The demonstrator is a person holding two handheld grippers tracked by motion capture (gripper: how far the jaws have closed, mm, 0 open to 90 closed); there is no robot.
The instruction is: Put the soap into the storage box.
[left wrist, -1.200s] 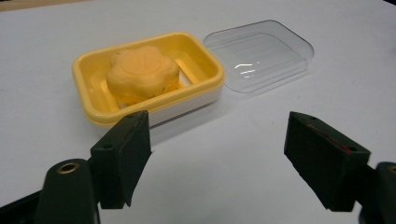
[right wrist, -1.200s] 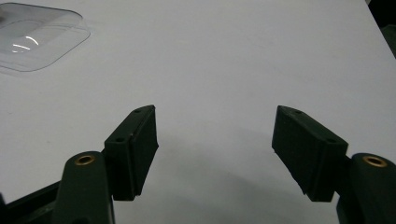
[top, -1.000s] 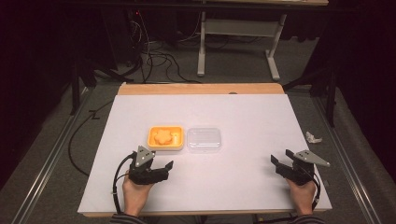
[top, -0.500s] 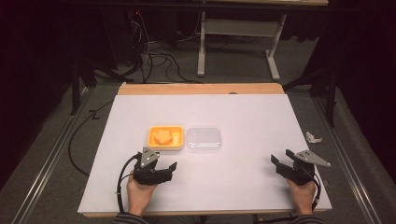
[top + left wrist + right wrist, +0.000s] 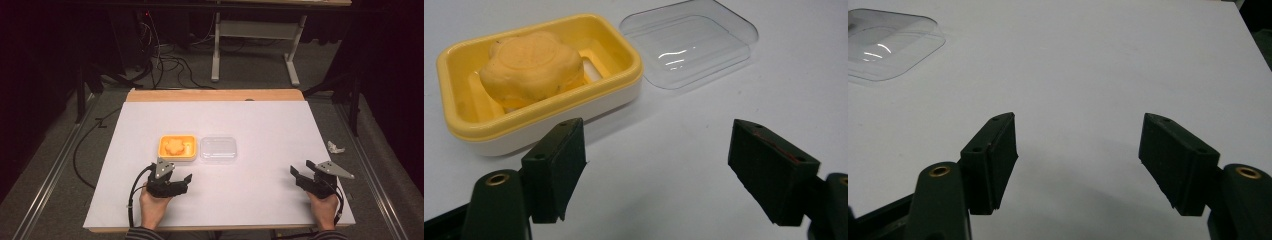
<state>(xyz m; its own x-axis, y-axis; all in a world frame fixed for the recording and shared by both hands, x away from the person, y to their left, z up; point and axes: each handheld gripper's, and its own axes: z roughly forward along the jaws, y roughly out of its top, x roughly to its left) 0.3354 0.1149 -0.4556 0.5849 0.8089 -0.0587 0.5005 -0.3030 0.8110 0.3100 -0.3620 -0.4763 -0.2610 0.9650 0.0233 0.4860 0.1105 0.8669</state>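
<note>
The left tongs (image 5: pixel 656 175) stand apart with nothing between them, hovering low over the white tabletop (image 5: pixel 260 120). Just ahead of them sits a yellow soap dish (image 5: pixel 619 50) holding an orange flower-shaped soap (image 5: pixel 531 62), with a clear plastic lid (image 5: pixel 689 42) lying beside the dish. The right tongs (image 5: pixel 1078 162), also apart and empty, rest well off to the lid's far side.

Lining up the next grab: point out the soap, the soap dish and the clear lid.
soap (image 5: pixel 531 62), left gripper view, middle of its top face.
soap dish (image 5: pixel 621 42), left gripper view, yellow rim.
clear lid (image 5: pixel 689 42), left gripper view, flat middle.
</note>
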